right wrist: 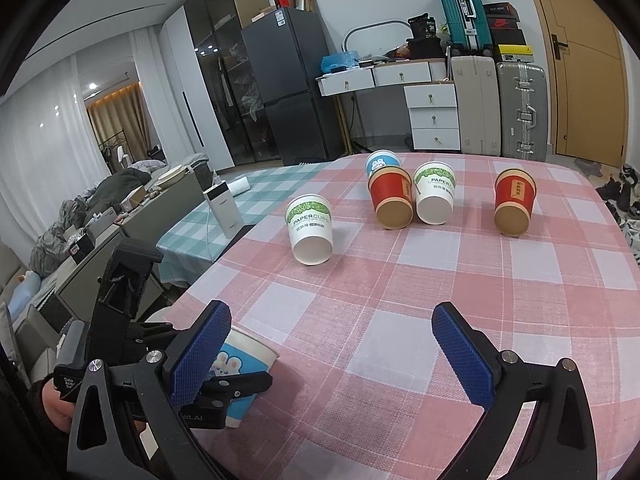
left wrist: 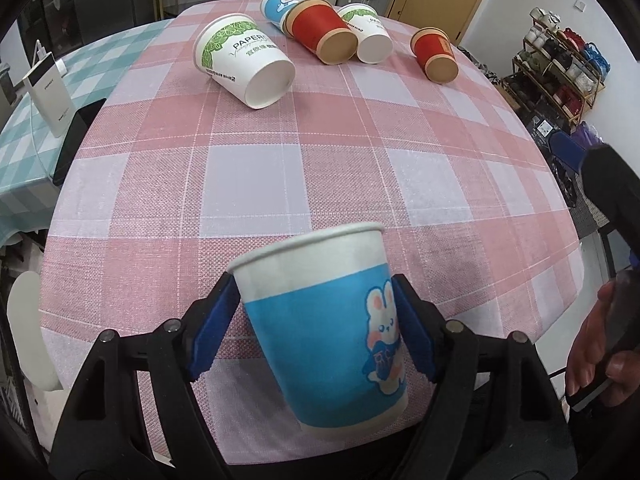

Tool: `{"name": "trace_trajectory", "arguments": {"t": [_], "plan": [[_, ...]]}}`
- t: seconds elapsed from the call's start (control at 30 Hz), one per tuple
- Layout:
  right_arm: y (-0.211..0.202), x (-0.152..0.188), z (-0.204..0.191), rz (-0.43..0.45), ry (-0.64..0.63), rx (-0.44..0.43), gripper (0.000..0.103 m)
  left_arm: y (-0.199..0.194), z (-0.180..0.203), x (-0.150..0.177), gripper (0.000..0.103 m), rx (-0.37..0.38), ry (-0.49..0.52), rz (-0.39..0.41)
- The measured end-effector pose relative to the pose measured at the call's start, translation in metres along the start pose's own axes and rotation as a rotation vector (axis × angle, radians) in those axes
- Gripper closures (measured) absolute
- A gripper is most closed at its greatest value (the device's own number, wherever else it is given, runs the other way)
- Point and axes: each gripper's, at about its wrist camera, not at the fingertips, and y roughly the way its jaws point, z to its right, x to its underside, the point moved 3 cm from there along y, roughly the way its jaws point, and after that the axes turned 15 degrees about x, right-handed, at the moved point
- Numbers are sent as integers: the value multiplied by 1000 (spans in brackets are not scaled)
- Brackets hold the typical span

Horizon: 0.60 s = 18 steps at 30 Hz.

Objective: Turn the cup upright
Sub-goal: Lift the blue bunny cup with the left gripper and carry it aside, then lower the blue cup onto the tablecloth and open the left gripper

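The left gripper (left wrist: 316,320) is clamped on the blue rabbit cup (left wrist: 324,320), its blue pads pressed to either side of the cup's wall just below the white band under the rim. The cup is held near the bench's (left wrist: 280,184) near edge, rim up and tilted slightly; whether its base touches the pink checked cloth cannot be told. In the right wrist view the same cup (right wrist: 244,364) shows at the near left edge of the bench, partly hidden behind the right gripper's finger. The right gripper (right wrist: 332,356) hangs over the near edge with its jaws wide apart and nothing between them. Toward the far edge lie five more cups on their sides: a green-leaf white cup (left wrist: 244,64), a second blue cup (left wrist: 280,4), a large red cup (left wrist: 320,32) touching it, another green-leaf cup (left wrist: 368,36), and a small red cup (left wrist: 434,52) nearer the right edge.
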Motion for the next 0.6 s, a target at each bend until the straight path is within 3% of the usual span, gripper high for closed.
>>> {"name": "trace_trajectory", "arguments": {"t": [0.2,0.43,0.6], "plan": [[3,1,4,-6,16,2,1,7,-2,-1,28,26,-28,-19],[-3,2,4,7,14,1,0,9,-10,-3,19,52,-107,-23],[-10,1,5,23,19,-2,1,4,-6,-3,18,55,-97,-8]]}}
